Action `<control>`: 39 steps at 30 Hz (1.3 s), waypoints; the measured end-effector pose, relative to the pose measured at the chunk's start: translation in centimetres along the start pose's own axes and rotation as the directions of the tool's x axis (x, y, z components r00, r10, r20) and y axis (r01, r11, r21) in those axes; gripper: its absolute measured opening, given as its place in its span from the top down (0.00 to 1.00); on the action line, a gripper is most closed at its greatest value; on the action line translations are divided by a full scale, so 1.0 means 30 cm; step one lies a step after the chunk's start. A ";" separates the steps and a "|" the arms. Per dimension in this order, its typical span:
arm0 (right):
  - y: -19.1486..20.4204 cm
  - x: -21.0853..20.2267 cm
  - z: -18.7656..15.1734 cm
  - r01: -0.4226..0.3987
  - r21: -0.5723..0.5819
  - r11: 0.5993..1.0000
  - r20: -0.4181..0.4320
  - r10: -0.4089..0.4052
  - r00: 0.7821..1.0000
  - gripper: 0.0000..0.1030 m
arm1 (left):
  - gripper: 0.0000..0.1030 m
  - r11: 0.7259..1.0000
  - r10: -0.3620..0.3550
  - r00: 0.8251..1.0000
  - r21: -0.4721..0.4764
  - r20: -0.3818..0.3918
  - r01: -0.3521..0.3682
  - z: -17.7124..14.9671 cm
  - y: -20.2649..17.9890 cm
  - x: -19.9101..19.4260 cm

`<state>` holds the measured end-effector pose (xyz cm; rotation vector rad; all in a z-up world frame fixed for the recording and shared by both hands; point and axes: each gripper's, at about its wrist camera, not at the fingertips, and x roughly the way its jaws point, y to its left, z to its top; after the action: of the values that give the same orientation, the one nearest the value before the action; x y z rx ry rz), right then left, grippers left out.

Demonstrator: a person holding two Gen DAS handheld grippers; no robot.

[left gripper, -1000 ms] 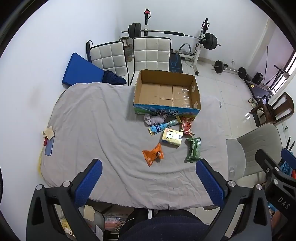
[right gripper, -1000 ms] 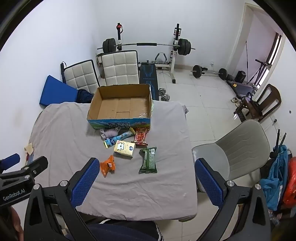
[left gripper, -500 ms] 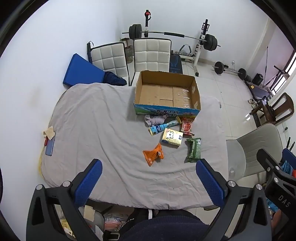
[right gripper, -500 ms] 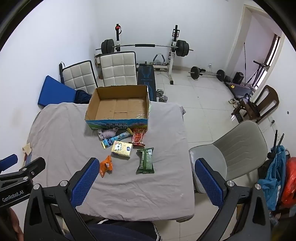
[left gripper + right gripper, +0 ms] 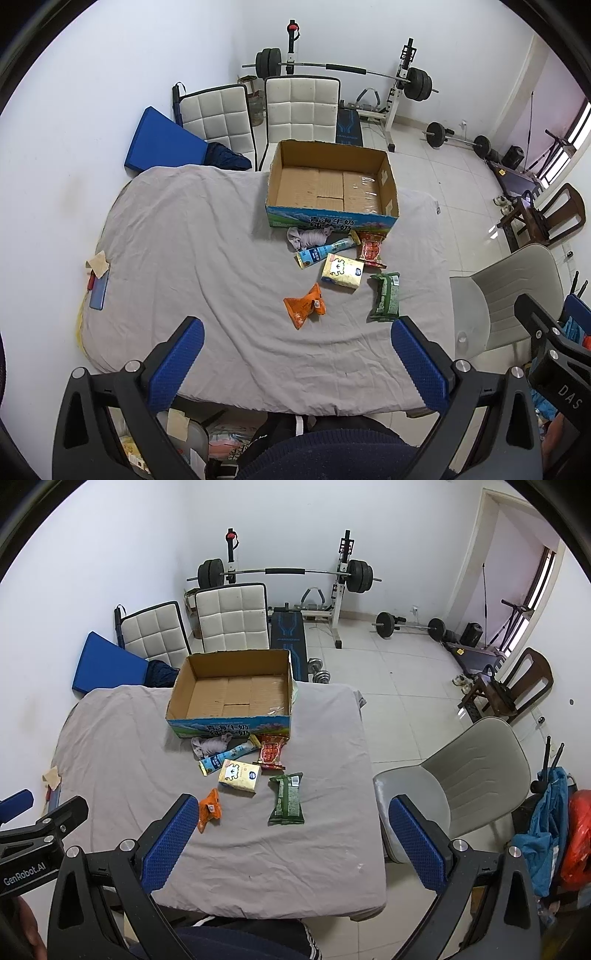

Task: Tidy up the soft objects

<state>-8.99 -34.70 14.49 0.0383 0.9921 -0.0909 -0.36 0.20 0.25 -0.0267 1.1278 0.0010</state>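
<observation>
An empty cardboard box (image 5: 332, 184) (image 5: 232, 690) stands at the far side of a grey-covered table (image 5: 192, 266) (image 5: 122, 746). In front of it lie a grey cloth (image 5: 304, 236) (image 5: 208, 745), a blue tube pack (image 5: 323, 252) (image 5: 229, 757), a red snack pack (image 5: 370, 251) (image 5: 270, 754), a yellow pack (image 5: 341, 273) (image 5: 239, 774), an orange pouch (image 5: 304, 305) (image 5: 209, 810) and a green pack (image 5: 385, 297) (image 5: 288, 799). My left gripper (image 5: 297, 365) and right gripper (image 5: 291, 845) are both open and empty, high above the table's near edge.
A phone and a paper scrap (image 5: 98, 275) lie at the table's left edge. Two white chairs (image 5: 295, 107) and a blue mat (image 5: 162, 142) stand behind the table. A grey chair (image 5: 465, 775) is to the right. A weight bench (image 5: 288, 576) stands at the back wall.
Both views have shifted slightly; the right wrist view has pulled back a little. No object on the table has moved. Both grippers stay open.
</observation>
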 end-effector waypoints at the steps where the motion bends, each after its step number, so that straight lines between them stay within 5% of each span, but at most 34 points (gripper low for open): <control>1: 0.000 0.000 0.000 0.000 0.000 1.000 0.001 0.000 1.000 0.00 | 0.00 1.000 0.001 1.000 0.001 0.000 -0.001 0.000 0.000 0.000; 39: -0.027 -0.030 0.016 -0.002 0.012 1.000 0.025 0.002 1.000 0.00 | 0.00 1.000 0.009 1.000 -0.001 0.027 -0.009 0.027 -0.024 -0.044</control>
<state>-9.14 -35.49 15.52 0.0487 0.9668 -0.0953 -0.17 -0.47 1.79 -0.0222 1.1010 0.0094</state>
